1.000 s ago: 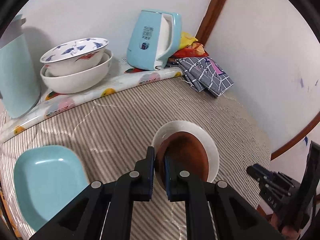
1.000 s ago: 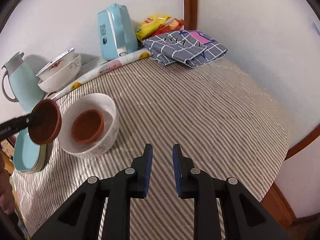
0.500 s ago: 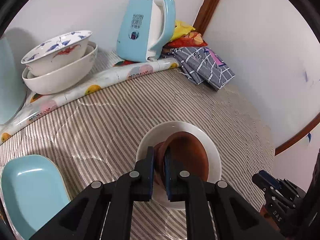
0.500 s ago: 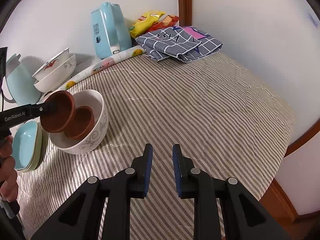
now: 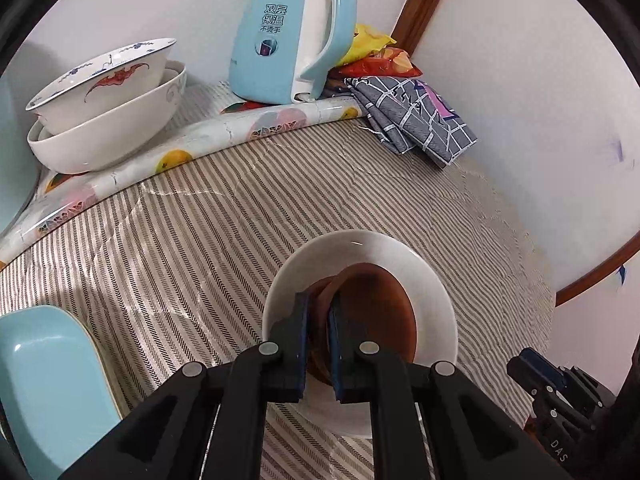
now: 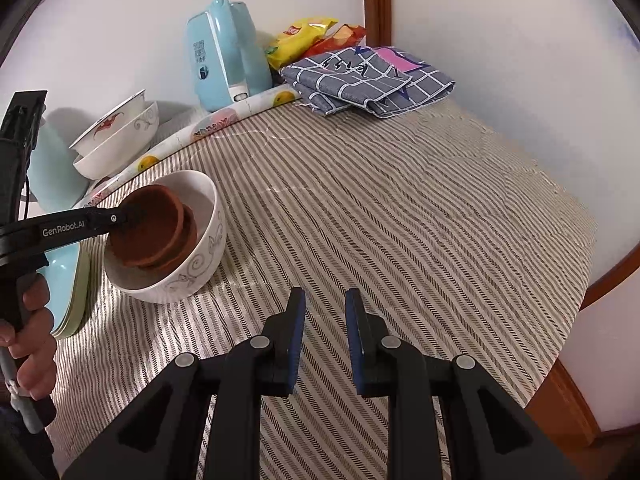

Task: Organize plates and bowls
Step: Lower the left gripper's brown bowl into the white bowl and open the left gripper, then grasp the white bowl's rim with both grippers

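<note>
My left gripper [image 5: 319, 312] is shut on the rim of a small brown bowl [image 5: 376, 312] and holds it tilted inside a white patterned bowl [image 5: 360, 248]. A second brown bowl [image 6: 189, 236] lies under it in the white bowl [image 6: 192, 276], seen in the right wrist view, where the held brown bowl [image 6: 148, 224] and left gripper [image 6: 128, 216] also show. My right gripper [image 6: 325, 312] is open and empty above the striped tablecloth, to the right of the white bowl.
Two stacked white bowls [image 5: 108, 120] sit at the back left by a light blue kettle [image 5: 288, 36]. Light blue plates [image 5: 44, 384] are stacked at the left. A folded checked cloth [image 6: 368, 80] and snack bags [image 6: 304, 36] lie at the back.
My left gripper has carried the brown bowl right and down, from beside the white bowl into it, onto the other brown bowl. The right gripper has stayed open, shifting slightly.
</note>
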Motion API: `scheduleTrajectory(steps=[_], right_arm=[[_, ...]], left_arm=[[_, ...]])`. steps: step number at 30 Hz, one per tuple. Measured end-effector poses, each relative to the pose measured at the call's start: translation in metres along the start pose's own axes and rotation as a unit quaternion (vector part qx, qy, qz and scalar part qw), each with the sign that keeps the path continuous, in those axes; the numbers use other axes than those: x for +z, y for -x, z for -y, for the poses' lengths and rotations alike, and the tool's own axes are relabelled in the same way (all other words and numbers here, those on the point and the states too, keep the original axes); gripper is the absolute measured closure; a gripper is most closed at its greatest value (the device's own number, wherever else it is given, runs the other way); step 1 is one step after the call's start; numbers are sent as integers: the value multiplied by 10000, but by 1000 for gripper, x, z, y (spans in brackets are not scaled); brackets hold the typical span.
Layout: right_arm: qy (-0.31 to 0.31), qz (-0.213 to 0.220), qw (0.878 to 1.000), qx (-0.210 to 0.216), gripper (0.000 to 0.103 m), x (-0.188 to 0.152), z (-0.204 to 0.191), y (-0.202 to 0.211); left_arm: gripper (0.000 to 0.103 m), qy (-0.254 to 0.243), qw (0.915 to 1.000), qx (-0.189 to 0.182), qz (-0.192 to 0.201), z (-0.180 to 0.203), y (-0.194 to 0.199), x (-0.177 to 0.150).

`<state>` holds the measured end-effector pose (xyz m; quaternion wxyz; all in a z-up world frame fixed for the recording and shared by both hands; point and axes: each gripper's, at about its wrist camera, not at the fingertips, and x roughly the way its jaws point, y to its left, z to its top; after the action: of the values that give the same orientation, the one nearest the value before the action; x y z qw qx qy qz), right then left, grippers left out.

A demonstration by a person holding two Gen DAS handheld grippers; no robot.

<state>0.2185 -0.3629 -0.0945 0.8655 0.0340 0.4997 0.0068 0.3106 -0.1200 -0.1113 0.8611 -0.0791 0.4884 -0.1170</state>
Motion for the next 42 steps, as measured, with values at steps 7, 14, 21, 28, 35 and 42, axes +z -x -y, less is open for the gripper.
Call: scheduleTrajectory(steps=[7, 14, 21, 28, 35, 42], right_arm=[[-3, -64, 10000, 7, 83, -3, -4, -5], [18, -89, 10000, 7, 83, -4, -5, -6], [8, -119, 9999, 16, 83, -6, -5, -6], [35, -129, 9999, 27, 82, -7, -6, -4], [45, -75, 9999, 109, 82, -7, -13, 2], [96, 62, 9998, 176, 73, 1, -22, 9]], left_arm=[[93, 53, 9999, -45, -88, -3, -4, 1], [92, 90, 9998, -119, -130, -4, -7, 1], [92, 48, 9998, -120, -160, -3, -7, 0], [82, -73, 9999, -72, -61, 1, 5, -1], [75, -169, 9998, 24, 134, 0, 25, -1], [65, -19, 9995, 265, 164, -15, 36, -5]])
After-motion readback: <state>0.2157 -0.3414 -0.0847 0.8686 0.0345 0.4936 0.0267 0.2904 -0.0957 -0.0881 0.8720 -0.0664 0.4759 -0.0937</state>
